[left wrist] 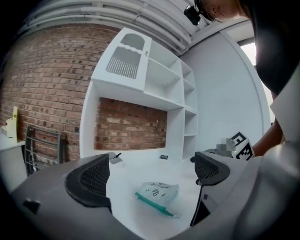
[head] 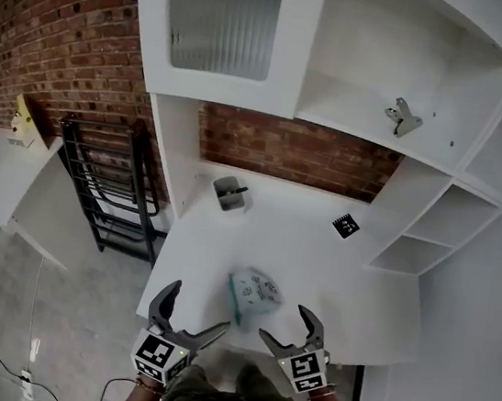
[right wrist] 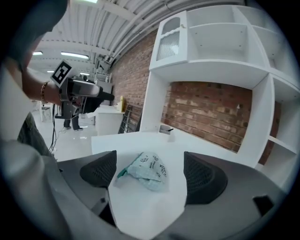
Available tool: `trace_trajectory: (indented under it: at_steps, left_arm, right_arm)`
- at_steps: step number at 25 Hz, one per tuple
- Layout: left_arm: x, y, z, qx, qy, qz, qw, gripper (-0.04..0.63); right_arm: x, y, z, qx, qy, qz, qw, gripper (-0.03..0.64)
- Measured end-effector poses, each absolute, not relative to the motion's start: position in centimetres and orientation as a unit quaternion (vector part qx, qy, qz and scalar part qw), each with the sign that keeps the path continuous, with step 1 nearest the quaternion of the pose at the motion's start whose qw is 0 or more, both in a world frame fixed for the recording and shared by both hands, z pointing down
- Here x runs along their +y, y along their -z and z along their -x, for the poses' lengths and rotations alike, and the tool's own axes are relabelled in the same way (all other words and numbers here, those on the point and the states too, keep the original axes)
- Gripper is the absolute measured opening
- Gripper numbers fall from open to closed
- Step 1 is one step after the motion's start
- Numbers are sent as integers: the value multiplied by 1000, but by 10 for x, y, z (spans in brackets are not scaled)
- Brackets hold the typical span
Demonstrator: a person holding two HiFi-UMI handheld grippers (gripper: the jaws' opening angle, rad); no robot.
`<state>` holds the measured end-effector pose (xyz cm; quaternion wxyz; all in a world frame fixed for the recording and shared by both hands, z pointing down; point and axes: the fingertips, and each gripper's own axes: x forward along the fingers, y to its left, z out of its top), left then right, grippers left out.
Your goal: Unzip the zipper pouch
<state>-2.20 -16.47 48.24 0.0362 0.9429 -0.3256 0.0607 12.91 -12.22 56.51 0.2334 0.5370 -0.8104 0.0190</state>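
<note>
Pouch (head: 254,293) flat on desk (head: 332,281); left tongs (head: 198,313) and right tongs (head: 284,324) flank it, both open, empty, poised to grab.

This looks like a big work hall, with a red brick wall (head: 63,20) behind the tall white shelf desk (head: 353,297), bare grey floor (head: 60,307) beside it and a ribbed metal roof (right wrist: 117,26) above.

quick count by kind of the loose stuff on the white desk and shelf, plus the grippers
zipper pouch: 1
small grey holder: 1
square marker tag: 1
metal clip, on the shelf: 1
grippers, both open: 2 (left gripper, right gripper)
total: 6
</note>
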Motion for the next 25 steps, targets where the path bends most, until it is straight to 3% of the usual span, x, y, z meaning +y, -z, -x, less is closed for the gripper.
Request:
trace_trajectory:
  at_steps: [7, 17, 21, 25]
  left_arm:
    - [-156, -483, 37, -391, -62, -918, 31, 568]
    - [-127, -480, 95, -496, -58, -865, 46, 567]
    - [-117, -476, 110, -524, -52, -848, 52, 567]
    - [-111, -474, 117, -541, -55, -838, 51, 566]
  right_arm:
    - [-142, -592, -111, -852, 4, -443, 281, 437]
    - [-172, -643, -78, -857, 95, -296, 410, 416]
    - [-174, -663, -75, -845, 135, -244, 456, 348]
    - [-173, -685, -73, -836, 142, -204, 488, 347]
